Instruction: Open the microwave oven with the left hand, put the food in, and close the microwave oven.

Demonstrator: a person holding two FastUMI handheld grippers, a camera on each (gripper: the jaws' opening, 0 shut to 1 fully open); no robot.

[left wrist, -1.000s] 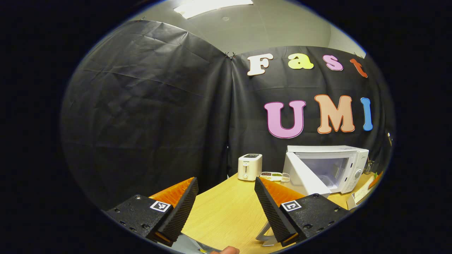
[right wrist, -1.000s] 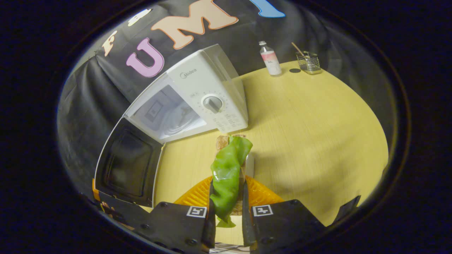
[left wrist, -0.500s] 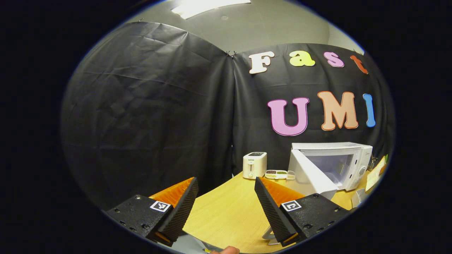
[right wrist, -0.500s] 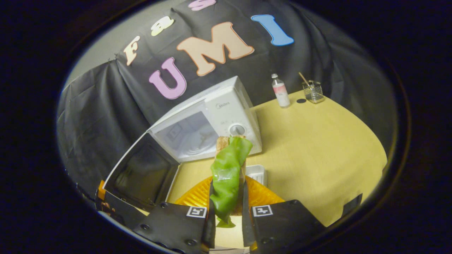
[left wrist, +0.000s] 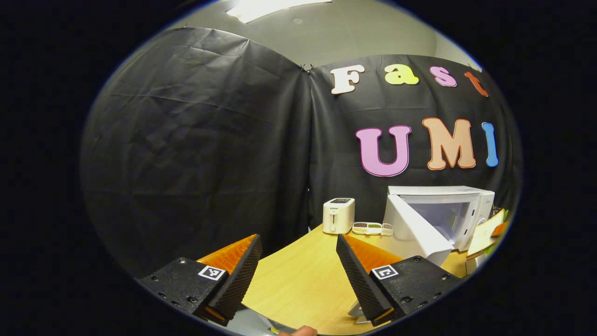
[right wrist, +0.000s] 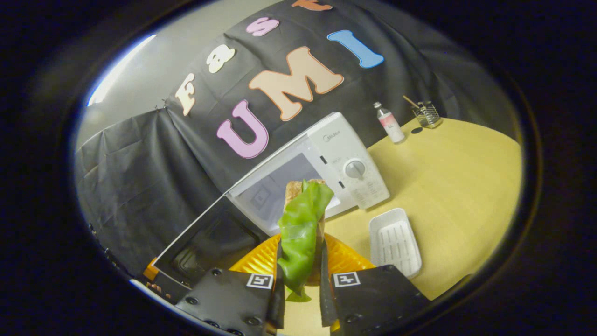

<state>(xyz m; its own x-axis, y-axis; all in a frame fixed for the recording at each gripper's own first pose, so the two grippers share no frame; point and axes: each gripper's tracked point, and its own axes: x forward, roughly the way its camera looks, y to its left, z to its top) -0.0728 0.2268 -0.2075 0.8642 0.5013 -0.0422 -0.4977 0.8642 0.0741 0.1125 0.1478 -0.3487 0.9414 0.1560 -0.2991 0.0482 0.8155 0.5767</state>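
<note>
The white microwave oven stands on the wooden table with its door swung wide open and its cavity showing. My right gripper is shut on the food, a sandwich of brown bread with a green lettuce leaf, held upright in front of the cavity opening. In the left gripper view the microwave oven sits far right, door open. My left gripper hangs open over the table's near edge, well left of the oven, nothing between its fingers. The food shows at the right rim.
An empty white tray lies on the table in front of the oven. A bottle and a wire basket stand at the back right. A white toaster and a small compartment dish sit left of the oven.
The right gripper has lifted and turned with the food, bringing it from in front of the control panel to in front of the open cavity. The left gripper has drifted slightly, staying open.
</note>
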